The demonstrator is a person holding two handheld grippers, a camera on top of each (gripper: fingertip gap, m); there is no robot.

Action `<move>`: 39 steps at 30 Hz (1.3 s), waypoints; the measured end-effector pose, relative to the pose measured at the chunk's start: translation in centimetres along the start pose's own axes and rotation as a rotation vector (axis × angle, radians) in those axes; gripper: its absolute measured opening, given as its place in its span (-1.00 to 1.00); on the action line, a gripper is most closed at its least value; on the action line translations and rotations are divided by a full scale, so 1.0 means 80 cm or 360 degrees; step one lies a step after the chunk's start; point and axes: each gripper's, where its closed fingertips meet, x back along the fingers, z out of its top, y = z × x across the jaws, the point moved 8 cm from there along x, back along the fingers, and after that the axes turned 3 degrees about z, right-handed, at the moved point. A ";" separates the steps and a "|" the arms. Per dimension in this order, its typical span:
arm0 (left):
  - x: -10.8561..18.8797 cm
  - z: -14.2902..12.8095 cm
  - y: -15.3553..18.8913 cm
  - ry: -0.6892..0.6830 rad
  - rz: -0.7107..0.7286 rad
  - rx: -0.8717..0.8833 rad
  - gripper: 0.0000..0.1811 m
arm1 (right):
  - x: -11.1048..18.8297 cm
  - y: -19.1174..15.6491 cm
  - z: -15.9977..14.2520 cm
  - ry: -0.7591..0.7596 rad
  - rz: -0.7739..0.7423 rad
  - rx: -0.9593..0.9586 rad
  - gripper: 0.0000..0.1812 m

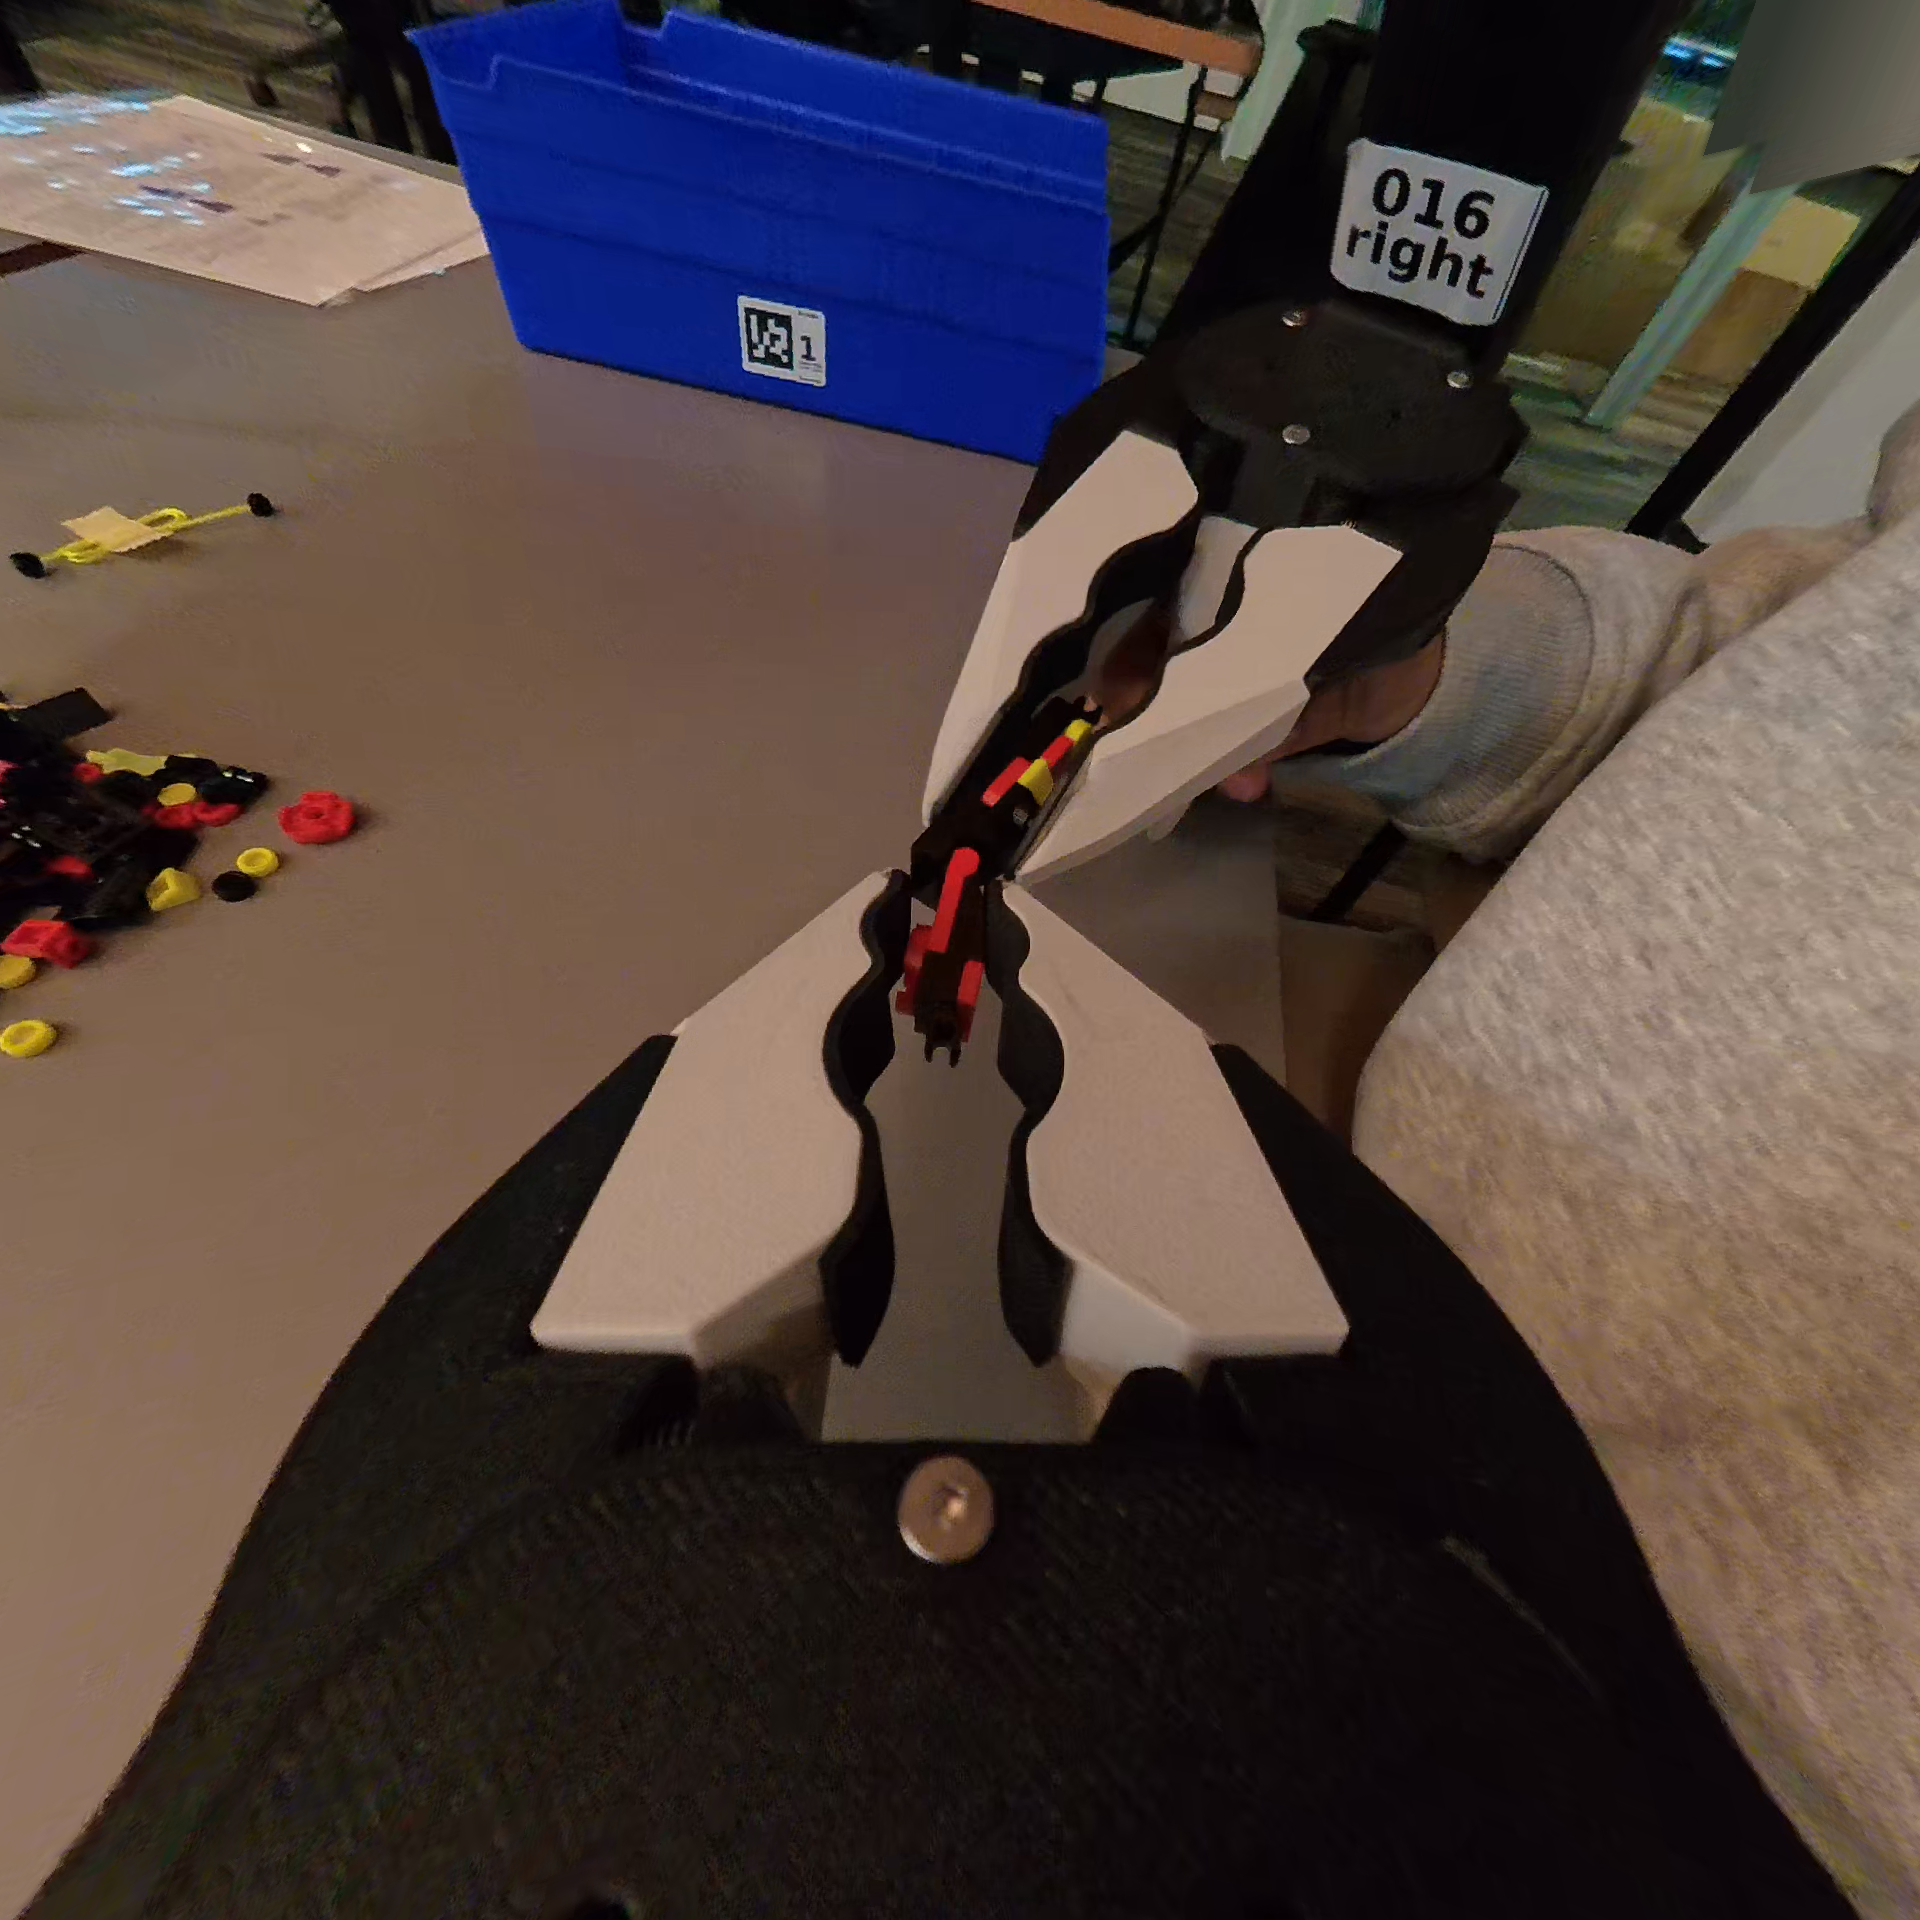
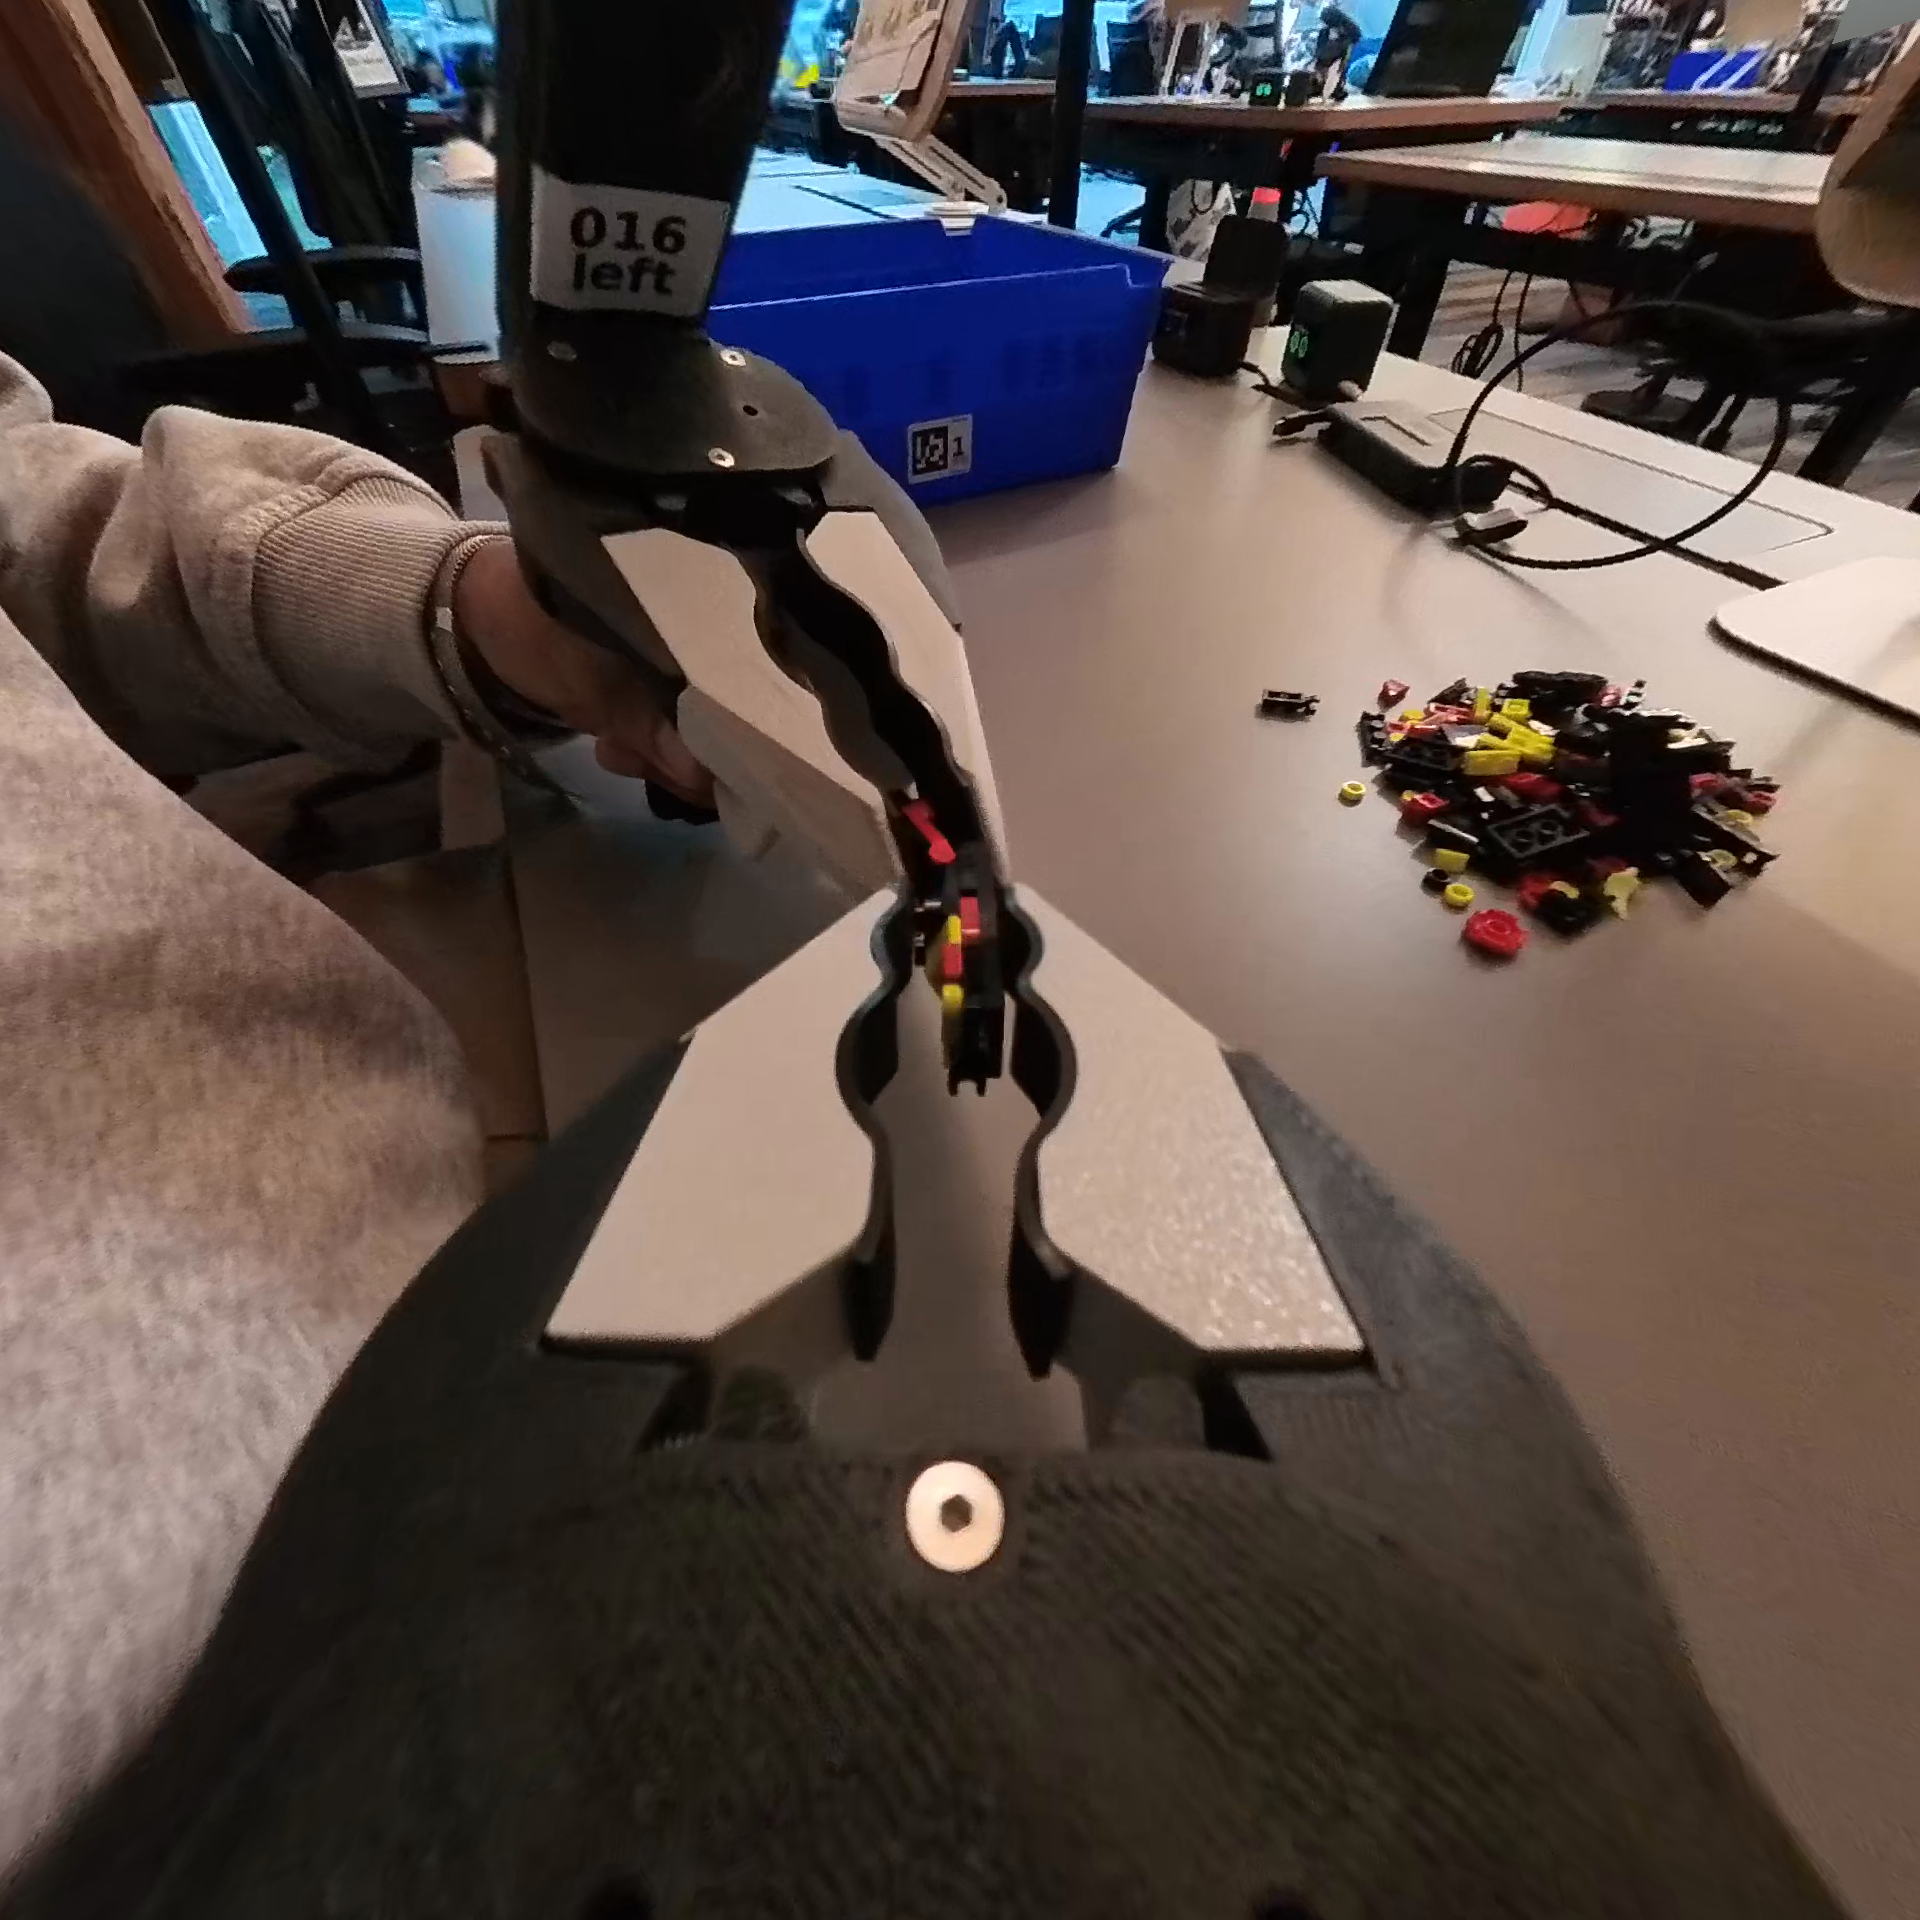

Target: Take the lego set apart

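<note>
A small black, red and yellow lego assembly [image 1: 951, 935] is held in the air between both grippers, above the table's near edge. My left gripper [image 1: 943, 896] is shut on its red and black end. My right gripper [image 2: 961, 914] is shut on its black and yellow end [image 2: 971, 997]. The two grippers meet tip to tip. In the left wrist view the right gripper [image 1: 1013, 831] comes in from the upper right. In the right wrist view the left gripper [image 2: 940, 842] comes in from the upper left.
A pile of loose black, red and yellow lego pieces [image 2: 1558, 800] lies on the grey table [image 1: 582, 644], also in the left wrist view [image 1: 114, 842]. A blue bin [image 1: 790, 218] stands at the back. A yellow axle piece [image 1: 135, 532], papers [image 1: 208, 187], cables and chargers [image 2: 1455, 457] lie farther off. Only a small space, under 4 cm, lies between the two pairs of fingers. Both grippers' tips are roughly 30 cm from the yellow axle piece [image 1: 135, 532].
</note>
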 end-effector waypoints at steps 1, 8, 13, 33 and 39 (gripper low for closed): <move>0.000 0.000 0.000 -0.0001 0.0010 -0.0011 -0.87 | 0.000 0.000 0.000 -0.0006 0.0001 -0.0001 -0.86; -0.001 -0.001 0.005 0.0048 0.0001 -0.0062 -0.71 | 0.005 0.002 0.000 0.0021 0.0006 -0.0024 -0.87; 0.000 -0.002 0.002 0.0053 -0.0080 0.0046 -0.65 | 0.009 0.007 0.001 0.0069 0.0012 -0.0091 -0.87; 0.007 0.003 0.002 0.0202 -0.0198 0.0122 -0.86 | 0.014 0.009 0.003 0.0143 0.0191 -0.0252 -0.87; 0.006 0.004 0.002 0.0144 -0.0084 0.0004 -0.87 | 0.011 0.012 0.001 0.0100 0.0135 -0.0273 -0.85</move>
